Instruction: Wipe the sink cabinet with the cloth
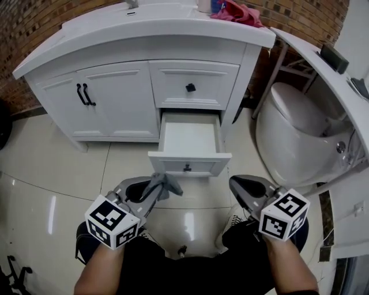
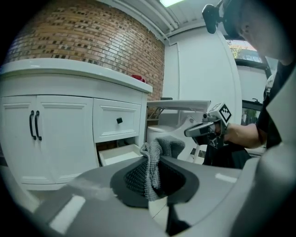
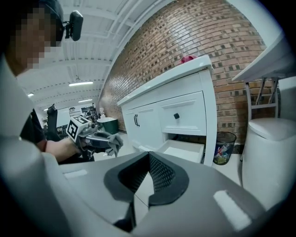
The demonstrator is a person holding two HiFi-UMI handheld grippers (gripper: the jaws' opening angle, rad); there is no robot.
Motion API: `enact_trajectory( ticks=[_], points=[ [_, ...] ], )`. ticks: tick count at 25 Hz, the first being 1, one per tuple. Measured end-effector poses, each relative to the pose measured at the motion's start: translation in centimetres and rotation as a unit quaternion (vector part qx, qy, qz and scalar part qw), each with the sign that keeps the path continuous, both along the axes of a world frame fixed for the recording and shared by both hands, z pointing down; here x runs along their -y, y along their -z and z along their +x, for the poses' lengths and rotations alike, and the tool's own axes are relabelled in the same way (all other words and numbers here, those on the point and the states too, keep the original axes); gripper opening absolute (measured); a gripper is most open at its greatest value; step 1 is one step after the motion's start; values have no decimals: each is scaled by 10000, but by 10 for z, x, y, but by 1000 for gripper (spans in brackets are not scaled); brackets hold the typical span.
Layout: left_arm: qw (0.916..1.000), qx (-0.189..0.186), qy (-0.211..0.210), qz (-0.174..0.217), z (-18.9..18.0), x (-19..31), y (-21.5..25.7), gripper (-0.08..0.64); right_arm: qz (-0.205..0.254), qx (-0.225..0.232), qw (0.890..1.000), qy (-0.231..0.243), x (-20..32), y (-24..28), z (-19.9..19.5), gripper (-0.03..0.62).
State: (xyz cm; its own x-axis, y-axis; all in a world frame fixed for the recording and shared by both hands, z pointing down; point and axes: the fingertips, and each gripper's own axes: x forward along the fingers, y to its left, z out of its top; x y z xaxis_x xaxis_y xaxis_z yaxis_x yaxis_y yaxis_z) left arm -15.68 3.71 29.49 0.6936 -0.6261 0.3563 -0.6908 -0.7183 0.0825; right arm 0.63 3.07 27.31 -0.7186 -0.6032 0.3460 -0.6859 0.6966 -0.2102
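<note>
The white sink cabinet [image 1: 115,101] stands ahead, its lower drawer [image 1: 189,162] pulled out and its inside bare. My left gripper [image 1: 151,193] is shut on a grey cloth [image 1: 164,184], held low just in front of the drawer's left corner. In the left gripper view the cloth [image 2: 151,167] bunches up between the jaws. My right gripper [image 1: 237,185] hangs to the right of the drawer front, shut with nothing in it; its pads [image 3: 159,173] meet at the tip. Each gripper shows in the other's view: the right gripper [image 2: 203,129] and the left gripper [image 3: 99,140].
A white toilet [image 1: 294,132] stands close on the right beneath a white shelf [image 1: 323,66]. A pink cloth [image 1: 237,12] lies on the countertop. A wire waste bin [image 3: 225,147] sits between cabinet and toilet. Two doors with black handles [image 1: 85,94] fill the cabinet's left. The floor is glossy tile.
</note>
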Motion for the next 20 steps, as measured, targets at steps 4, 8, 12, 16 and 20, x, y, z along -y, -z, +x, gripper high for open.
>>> enact_trajectory(
  ticks=[4, 8, 12, 16, 20],
  points=[
    [9999, -52, -115, -71, 7, -20, -11, 38, -115, 76, 9998, -164, -31, -21, 1, 3],
    [9998, -65, -92, -193, 1, -28, -24, 38, -110, -117, 9998, -84, -46, -34, 2, 3],
    [9997, -108, -114, -207, 4, -29, -26, 38, 122, -138, 9998, -96, -52, -31, -1, 3],
    [9994, 2, -271, -219, 17, -31, -32, 38, 240, -95, 9996, -108, -54, -30, -3, 3],
    [9992, 39, -310, -263, 19, -34, -34, 38, 174, -123, 9998, -4, -56, -36, -6, 2]
  ],
)
